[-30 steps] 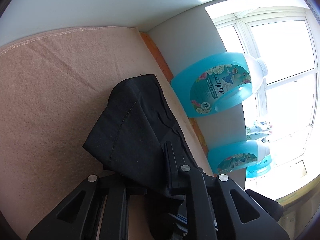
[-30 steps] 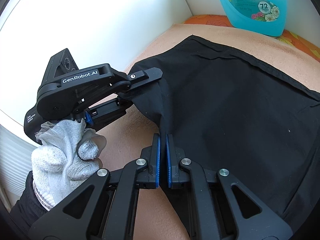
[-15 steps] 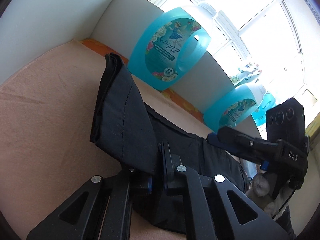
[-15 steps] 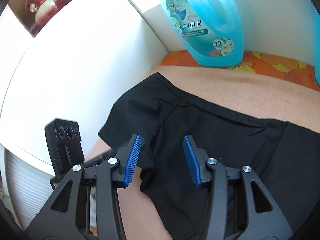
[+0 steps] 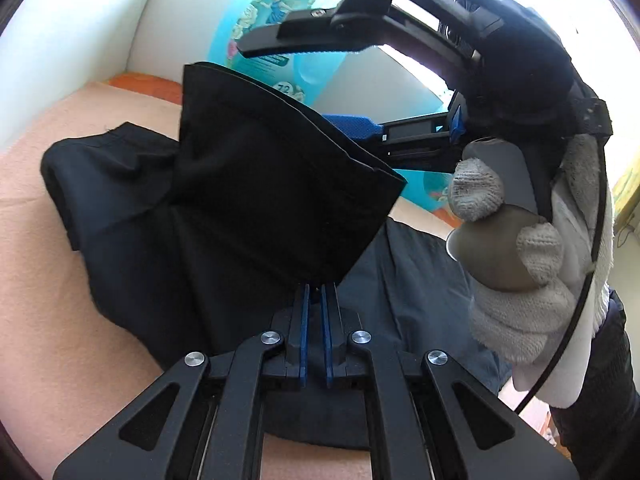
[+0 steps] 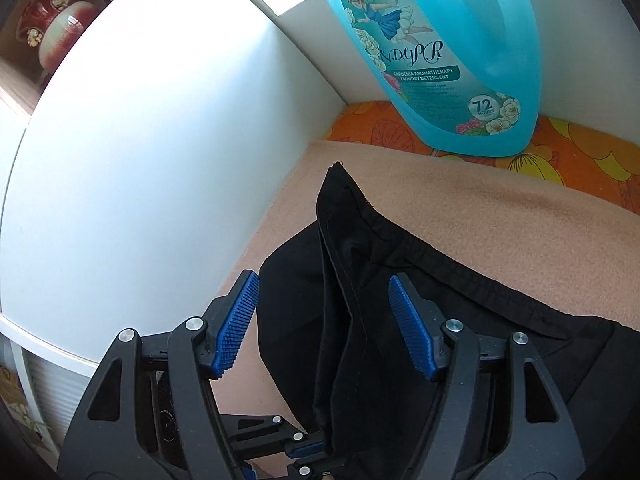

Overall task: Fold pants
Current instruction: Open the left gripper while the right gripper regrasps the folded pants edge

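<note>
The left gripper [image 5: 314, 292] was clenched on a fold of the black pants [image 5: 256, 200], holding that flap raised above the rest of the garment, which lay on the peach-coloured cloth [image 5: 52, 320] covering the worktop. The right gripper [image 6: 324, 328] (held in a white-gloved hand [image 5: 532, 280]) had its jaws opening, the raised fold between the blue pads [image 6: 236, 320] but not pressed by them. A blue detergent bottle [image 6: 440, 52] stood behind against the white wall.
</note>
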### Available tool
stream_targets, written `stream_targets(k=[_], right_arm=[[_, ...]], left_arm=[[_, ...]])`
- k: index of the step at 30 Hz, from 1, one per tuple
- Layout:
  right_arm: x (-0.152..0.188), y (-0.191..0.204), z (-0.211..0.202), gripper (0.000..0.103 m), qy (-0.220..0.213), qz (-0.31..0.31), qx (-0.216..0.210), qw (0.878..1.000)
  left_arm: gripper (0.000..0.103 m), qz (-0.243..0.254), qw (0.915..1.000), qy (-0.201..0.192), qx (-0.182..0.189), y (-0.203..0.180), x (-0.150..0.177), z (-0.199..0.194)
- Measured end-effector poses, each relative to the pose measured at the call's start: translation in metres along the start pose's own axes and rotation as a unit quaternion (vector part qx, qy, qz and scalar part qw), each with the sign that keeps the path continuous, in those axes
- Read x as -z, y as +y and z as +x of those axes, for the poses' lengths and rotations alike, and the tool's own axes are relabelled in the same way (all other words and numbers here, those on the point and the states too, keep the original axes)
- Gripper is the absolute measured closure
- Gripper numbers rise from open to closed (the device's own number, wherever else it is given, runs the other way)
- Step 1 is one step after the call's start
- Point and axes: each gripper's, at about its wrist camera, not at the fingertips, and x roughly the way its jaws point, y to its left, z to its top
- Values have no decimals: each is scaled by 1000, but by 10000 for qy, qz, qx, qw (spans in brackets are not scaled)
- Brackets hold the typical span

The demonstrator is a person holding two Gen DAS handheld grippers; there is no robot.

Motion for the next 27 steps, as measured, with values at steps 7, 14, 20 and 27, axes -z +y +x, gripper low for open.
stream_targets(k=[7,14,20,27], right_arm=[[9,26,25,33,375,-486,279,9977],[19,60,58,32,733,-915,332,9925],[37,99,98,32,1088,-1629,931,9762],[44,92,94,96,1059,-1670,1513,9685]], left_arm=[[98,-101,9997,-174,-162,28,-2,-51],[98,-345,9977,-170,-563,60,8,-80],[98,-715,9948,-234,-679,86,23,-103],[98,-639,9951,-303,-691,85,22,-115]])
